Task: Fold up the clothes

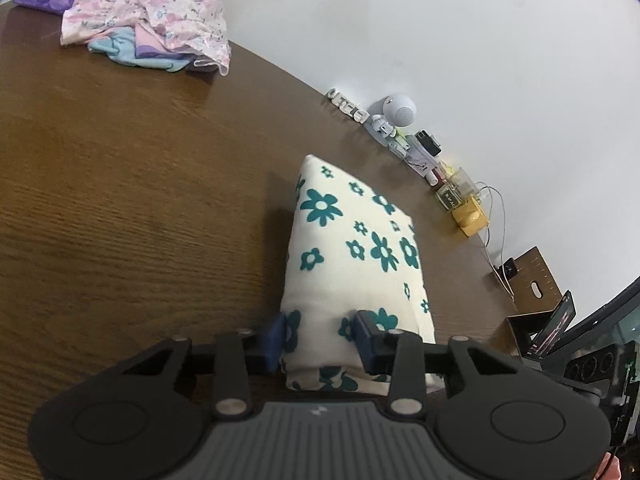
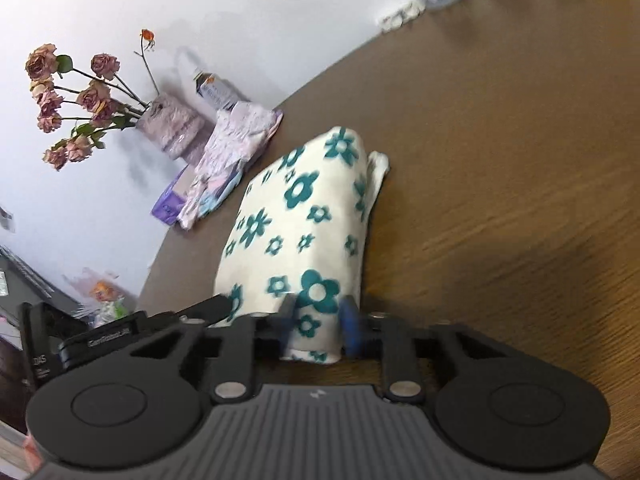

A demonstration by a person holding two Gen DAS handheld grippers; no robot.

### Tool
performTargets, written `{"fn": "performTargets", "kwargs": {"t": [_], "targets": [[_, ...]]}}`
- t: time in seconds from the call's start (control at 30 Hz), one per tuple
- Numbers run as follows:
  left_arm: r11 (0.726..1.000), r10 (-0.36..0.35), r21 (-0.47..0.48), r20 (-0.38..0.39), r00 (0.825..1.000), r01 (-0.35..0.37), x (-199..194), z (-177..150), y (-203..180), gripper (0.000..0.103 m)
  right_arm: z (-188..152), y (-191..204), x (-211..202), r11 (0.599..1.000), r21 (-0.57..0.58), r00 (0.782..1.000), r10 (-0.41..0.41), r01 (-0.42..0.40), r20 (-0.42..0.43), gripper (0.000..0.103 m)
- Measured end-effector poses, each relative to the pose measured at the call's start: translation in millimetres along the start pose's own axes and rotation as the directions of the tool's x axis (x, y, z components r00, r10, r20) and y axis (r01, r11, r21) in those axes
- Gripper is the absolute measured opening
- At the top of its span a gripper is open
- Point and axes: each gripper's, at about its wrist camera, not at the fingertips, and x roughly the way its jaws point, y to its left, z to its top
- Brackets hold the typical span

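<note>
The left gripper (image 1: 320, 340) is pinching the near edge of the cloth (image 1: 352, 256), a cream piece with teal flowers that is lying folded on the brown table (image 1: 120, 200), with a pile (image 1: 160, 36) of pastel clothes sitting well apart at the far left edge. The right gripper (image 2: 318, 326) is clamping the same cloth (image 2: 296, 232) at its near end, its blue pads (image 2: 351, 330) pressing the fabric from both sides.

- My left wrist camera is looking forward over my left gripper (image 1: 320, 336), close above the table (image 1: 120, 200).
- My right one is facing likewise; both are sharing the flowered cloth (image 1: 352, 248).
</note>
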Motion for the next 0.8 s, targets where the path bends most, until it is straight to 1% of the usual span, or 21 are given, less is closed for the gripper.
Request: {"fn": "performTargets", "kwargs": {"t": [0.03,0.07,0.13,0.17,0.2,0.23,0.3,0.33,0.37,0.47,0.57,0.63,0.73,0.8], "targets": [[1.000,-0.001,0.000,0.002,1.000,0.001,-1,0,0,0.036,0,0,0,1.000,-0.005,1.000,0.001,-0.001,-0.003,0.021],[1.000,0.002,0.001,0.004,1.000,-0.002,-3,1,0,0.038,-1,1,0,1.000,-0.011,1.000,0.002,-0.002,-0.007,0.023],[1.000,-0.002,0.020,0.008,1.000,0.002,-6,0,-2,0.039,-2,2,-1,1.000,-0.021,1.000,0.003,-0.003,-0.013,0.033],[0.999,-0.009,0.036,0.005,1.000,0.009,-7,-1,-3,0.037,-2,2,-1,1.000,-0.026,1.000,0.004,-0.004,-0.016,0.033],[0.999,-0.012,0.048,0.000,1.000,0.012,-5,-1,-4,0.033,-3,3,-1,0.999,-0.032,1.000,0.005,-0.005,-0.020,0.029],[0.999,-0.008,0.047,0.000,1.000,0.008,-4,0,-4,0.032,-3,3,-1,0.999,-0.037,1.000,0.005,-0.006,-0.023,0.022],[0.999,0.010,0.033,0.017,1.000,-0.011,-6,4,-2,0.033,-4,6,1,0.999,-0.047,0.999,0.009,-0.011,-0.033,0.021],[0.999,0.024,0.023,0.037,0.999,-0.025,-10,6,0,0.033,-4,8,4,0.999,-0.051,0.999,0.013,-0.015,-0.040,0.021],[0.999,0.041,0.015,0.064,0.997,-0.042,-15,9,2,0.036,-4,11,7,0.998,-0.059,0.999,0.022,-0.025,-0.049,0.021],[0.996,0.081,0.009,0.150,0.985,-0.084,-38,15,9,0.040,-5,28,23,0.991,-0.113,0.993,0.053,-0.065,-0.106,0.021],[0.993,0.111,0.007,0.187,0.976,-0.115,-53,13,12,0.040,-4,46,48,0.982,-0.147,0.984,0.093,-0.116,-0.153,0.021],[0.991,0.130,0.006,0.208,0.970,-0.134,-62,11,13,0.042,-3,58,66,0.975,-0.165,0.977,0.121,-0.150,-0.175,0.023],[0.990,0.132,0.022,0.189,0.973,-0.139,-64,5,13,0.045,-2,69,76,0.965,-0.195,0.971,0.134,-0.174,-0.199,0.026],[0.991,0.123,0.037,0.168,0.978,-0.131,-63,1,12,0.046,0,67,61,0.955,-0.230,0.973,0.147,-0.187,-0.180,0.026]]}}
